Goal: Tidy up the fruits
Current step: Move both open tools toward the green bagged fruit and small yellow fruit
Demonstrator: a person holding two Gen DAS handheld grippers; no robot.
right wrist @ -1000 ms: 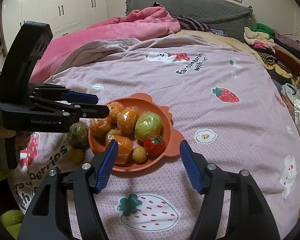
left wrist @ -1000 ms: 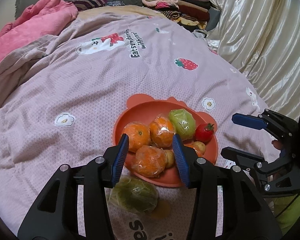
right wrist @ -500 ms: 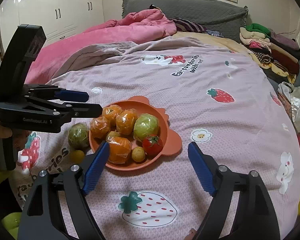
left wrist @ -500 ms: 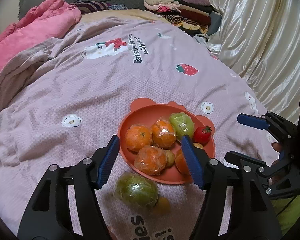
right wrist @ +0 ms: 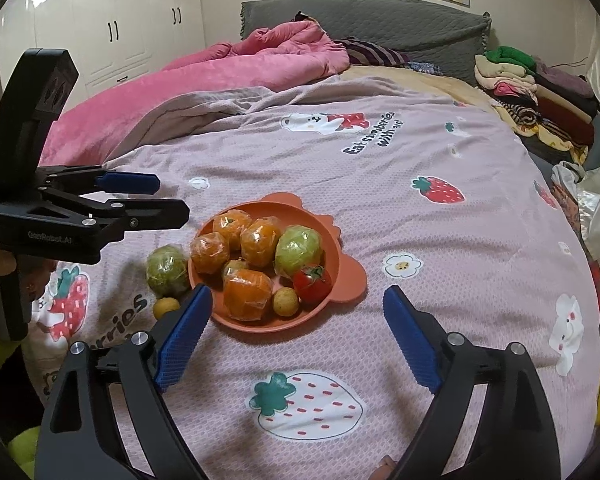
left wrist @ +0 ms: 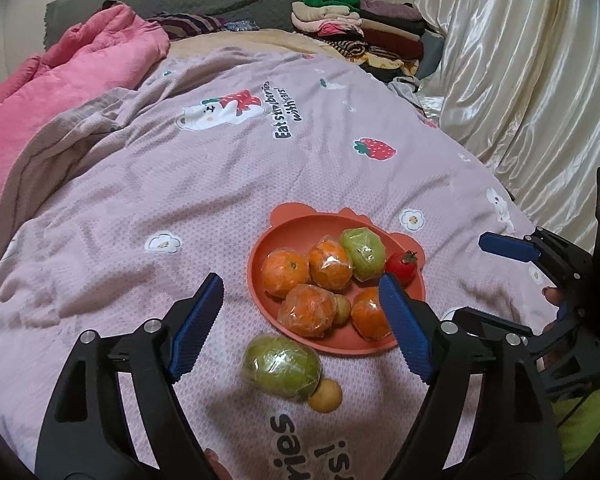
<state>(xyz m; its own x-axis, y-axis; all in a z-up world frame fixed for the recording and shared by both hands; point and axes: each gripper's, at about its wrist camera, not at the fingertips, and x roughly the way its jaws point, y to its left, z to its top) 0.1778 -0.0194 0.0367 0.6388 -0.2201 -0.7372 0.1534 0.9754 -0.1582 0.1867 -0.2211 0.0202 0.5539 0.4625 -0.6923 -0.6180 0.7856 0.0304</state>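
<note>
An orange bear-eared plate [left wrist: 300, 228] [right wrist: 352, 280] lies on the bedspread. It holds several wrapped oranges [left wrist: 285, 272], a wrapped green fruit [left wrist: 362, 253], a tomato [left wrist: 401, 265] and small yellow fruits. A second wrapped green fruit [left wrist: 281, 366] [right wrist: 166, 270] and a small yellow fruit [left wrist: 326, 396] [right wrist: 166, 307] lie on the cover just outside the plate. My left gripper [left wrist: 300, 322] [right wrist: 148, 198] is open and empty, above the loose green fruit. My right gripper [right wrist: 298, 334] [left wrist: 500, 276] is open and empty, in front of the plate.
The bed carries a mauve strawberry-print cover [left wrist: 260, 168]. A pink quilt [left wrist: 60, 80] is bunched at the far left. Folded clothes [left wrist: 356, 28] are stacked at the far right by cream curtains [left wrist: 520, 80]. White wardrobes [right wrist: 100, 32] stand behind.
Both grippers have opened wider and drawn back from the plate. The left one no longer straddles the oranges; the loose green fruit now shows fully between its fingers.
</note>
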